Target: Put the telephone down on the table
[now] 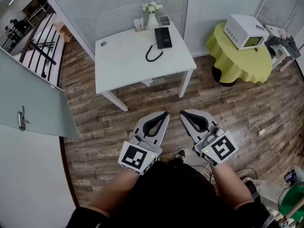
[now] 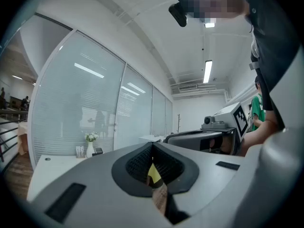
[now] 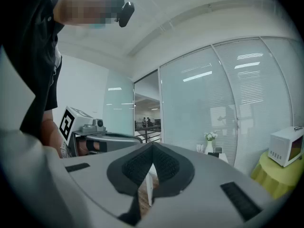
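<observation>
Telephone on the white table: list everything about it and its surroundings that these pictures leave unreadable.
- Telephone, head view: too small to tell whether the handset sits on its cradle.
- Dark shape beside the vase, left gripper view: too small to tell whether it is the telephone.
- Cards beside the vase, head view: print too small to read.
- Table, head view: far legs hidden under its top.

A plank floor [image 1: 142, 122] runs up to slatted glass walls [image 1: 118, 8]. A white table [image 1: 118, 65] stands against them. To its right, a yellow-draped round table [image 1: 237, 63] bears a microwave [image 1: 244, 31]. Strip lights [image 2: 207, 71] cross the white ceiling [image 2: 161, 32].
</observation>
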{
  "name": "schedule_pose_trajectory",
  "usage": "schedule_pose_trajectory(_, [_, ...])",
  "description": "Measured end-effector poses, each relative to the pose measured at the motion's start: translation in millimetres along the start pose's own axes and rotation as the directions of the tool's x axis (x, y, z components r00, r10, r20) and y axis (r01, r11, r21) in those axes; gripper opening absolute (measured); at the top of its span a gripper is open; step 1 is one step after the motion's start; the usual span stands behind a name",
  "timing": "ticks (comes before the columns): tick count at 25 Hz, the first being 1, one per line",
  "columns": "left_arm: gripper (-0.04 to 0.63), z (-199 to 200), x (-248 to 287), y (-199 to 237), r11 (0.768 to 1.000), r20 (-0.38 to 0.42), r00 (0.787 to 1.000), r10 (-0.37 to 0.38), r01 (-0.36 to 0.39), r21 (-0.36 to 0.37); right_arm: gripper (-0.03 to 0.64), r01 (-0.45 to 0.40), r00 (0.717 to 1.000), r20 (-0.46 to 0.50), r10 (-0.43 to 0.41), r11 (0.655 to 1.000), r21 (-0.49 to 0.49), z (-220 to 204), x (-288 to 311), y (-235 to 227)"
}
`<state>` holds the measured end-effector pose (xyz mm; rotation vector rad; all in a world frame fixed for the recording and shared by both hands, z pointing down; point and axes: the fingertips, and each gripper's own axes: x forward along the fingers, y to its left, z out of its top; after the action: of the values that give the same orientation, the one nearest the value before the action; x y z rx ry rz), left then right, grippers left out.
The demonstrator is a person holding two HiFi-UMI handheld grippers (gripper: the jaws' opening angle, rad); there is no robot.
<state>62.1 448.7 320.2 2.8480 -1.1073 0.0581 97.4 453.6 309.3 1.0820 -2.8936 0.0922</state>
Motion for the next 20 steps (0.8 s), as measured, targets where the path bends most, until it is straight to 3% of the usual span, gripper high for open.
schedule_pose_trajectory(11, [0.008, -1.2, 10.5, -4.9, 1.000, -0.013, 1.000, -0.021, 0.021, 0.018, 0.020, -0.014, 1.000, -0.004, 0.014, 1.000, -0.006, -0.8, 0.3, -7.6])
schedule_pose_trajectory(16, [0.008, 3.2, 16.6, -11.9, 1.000, 0.016, 1.000, -0.025, 0.025, -0.002, 0.021, -0.025, 1.000, -0.004, 0.024, 0.999, -0.024, 0.0, -5.3, -9.8])
schedule_pose_trajectory(20, [0.008, 2.7, 27.1, -22.4, 0.999, 0.003, 1.000, -0.028, 0.028, 0.028, 0.021, -0.023, 1.000, 0.008, 0.023, 0.999, -0.024, 2.7, -16.4, -22.3])
